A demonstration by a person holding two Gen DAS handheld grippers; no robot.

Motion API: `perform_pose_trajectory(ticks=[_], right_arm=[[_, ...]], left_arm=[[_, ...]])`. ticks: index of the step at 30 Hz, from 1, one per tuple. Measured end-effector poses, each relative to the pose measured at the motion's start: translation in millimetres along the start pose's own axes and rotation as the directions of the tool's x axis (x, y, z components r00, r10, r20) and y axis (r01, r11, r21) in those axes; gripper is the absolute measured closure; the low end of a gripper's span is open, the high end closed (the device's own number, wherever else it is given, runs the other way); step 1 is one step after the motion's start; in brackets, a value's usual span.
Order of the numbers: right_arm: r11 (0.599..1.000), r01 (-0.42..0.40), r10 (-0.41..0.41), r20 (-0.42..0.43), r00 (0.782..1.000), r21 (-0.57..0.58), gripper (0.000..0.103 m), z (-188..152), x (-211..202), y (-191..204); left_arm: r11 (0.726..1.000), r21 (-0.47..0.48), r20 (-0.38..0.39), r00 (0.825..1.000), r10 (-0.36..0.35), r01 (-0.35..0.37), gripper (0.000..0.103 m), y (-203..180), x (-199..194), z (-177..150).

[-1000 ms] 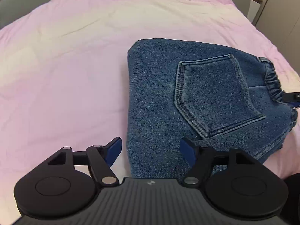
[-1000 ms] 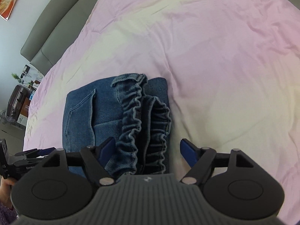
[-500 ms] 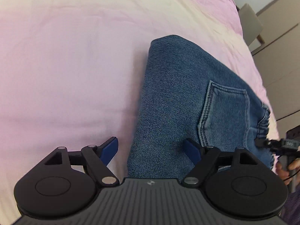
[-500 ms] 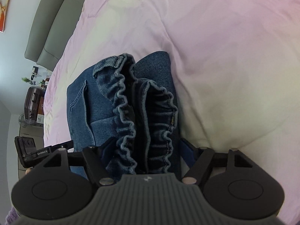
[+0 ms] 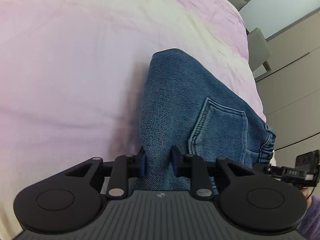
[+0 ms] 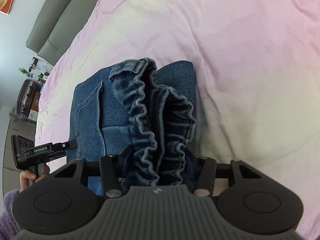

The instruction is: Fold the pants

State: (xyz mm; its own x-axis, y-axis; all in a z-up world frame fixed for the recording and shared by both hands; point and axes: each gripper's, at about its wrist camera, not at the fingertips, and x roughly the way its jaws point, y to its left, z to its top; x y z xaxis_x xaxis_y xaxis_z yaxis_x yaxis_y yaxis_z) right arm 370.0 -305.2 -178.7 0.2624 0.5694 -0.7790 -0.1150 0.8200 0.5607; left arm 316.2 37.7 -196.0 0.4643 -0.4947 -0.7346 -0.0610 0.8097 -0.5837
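Folded blue denim pants [image 5: 180,104] lie as a thick stack on a pink bedsheet [image 5: 70,70], back pocket up. My left gripper [image 5: 158,164] is shut on the folded edge of the stack at its near end. In the right wrist view the pants [image 6: 112,116] show their ruffled elastic waistband [image 6: 148,108] facing me. My right gripper [image 6: 158,160] is shut on the waistband layers, its fingers pressed into the bunched denim. The other gripper shows at the left of the right wrist view [image 6: 40,152] and at the right of the left wrist view [image 5: 290,172].
The pink sheet [image 6: 240,60] spreads wide around the pants. A grey headboard [image 6: 52,32] and a bedside table with a suitcase [image 6: 26,98] stand at the far left. Beige cupboards [image 5: 296,80] and grey chairs [image 5: 258,48] stand beyond the bed's right edge.
Both grippers have closed on the pants: the left on the folded edge, the right on the waistband. Both moved in closer to the stack.
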Motion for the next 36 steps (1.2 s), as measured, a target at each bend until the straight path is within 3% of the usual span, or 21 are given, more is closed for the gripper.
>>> perform_pose_trajectory(ticks=[6,12,18,24,26,29,32,36], right_arm=[[0.994,0.039,-0.035,0.043,0.998,-0.101,0.063,1.0,-24.8,50.5],[0.979,-0.003,0.015,0.06,0.998,-0.206,0.063,-3.7,-33.2,122.4],[0.952,-0.073,0.087,0.036,0.996,-0.299,0.063,-11.3,-21.5,191.7],[0.932,-0.146,0.153,-0.005,0.988,-0.333,0.063,-13.8,-19.9,195.1],[0.929,-0.173,0.174,-0.027,0.984,-0.327,0.063,-14.8,-9.7,188.8],[0.928,-0.2,0.194,-0.048,0.98,-0.315,0.063,-26.1,21.4,214.4],[0.926,-0.211,0.201,-0.065,0.977,-0.313,0.063,-34.4,49.6,232.3],[0.93,-0.192,0.174,-0.085,0.981,-0.313,0.063,-40.6,84.4,244.7]], left_arm=[[0.998,0.057,0.05,0.998,0.031,-0.034,0.084,-20.2,-29.0,-0.4],[0.998,0.023,0.162,0.985,0.057,-0.062,0.084,-2.2,-98.8,-9.1],[0.991,-0.054,0.295,0.946,0.132,-0.122,0.084,45.3,-177.6,-28.8],[0.969,-0.135,0.376,0.894,0.243,-0.206,0.084,102.3,-237.6,-41.1],[0.96,-0.152,0.391,0.877,0.278,-0.237,0.084,119.0,-252.3,-40.7],[0.947,-0.173,0.412,0.853,0.32,-0.272,0.084,143.7,-268.7,-42.5],[0.935,-0.202,0.409,0.843,0.351,-0.291,0.084,169.1,-271.6,-42.1],[0.927,-0.232,0.392,0.844,0.367,-0.295,0.084,207.7,-268.8,-46.0]])
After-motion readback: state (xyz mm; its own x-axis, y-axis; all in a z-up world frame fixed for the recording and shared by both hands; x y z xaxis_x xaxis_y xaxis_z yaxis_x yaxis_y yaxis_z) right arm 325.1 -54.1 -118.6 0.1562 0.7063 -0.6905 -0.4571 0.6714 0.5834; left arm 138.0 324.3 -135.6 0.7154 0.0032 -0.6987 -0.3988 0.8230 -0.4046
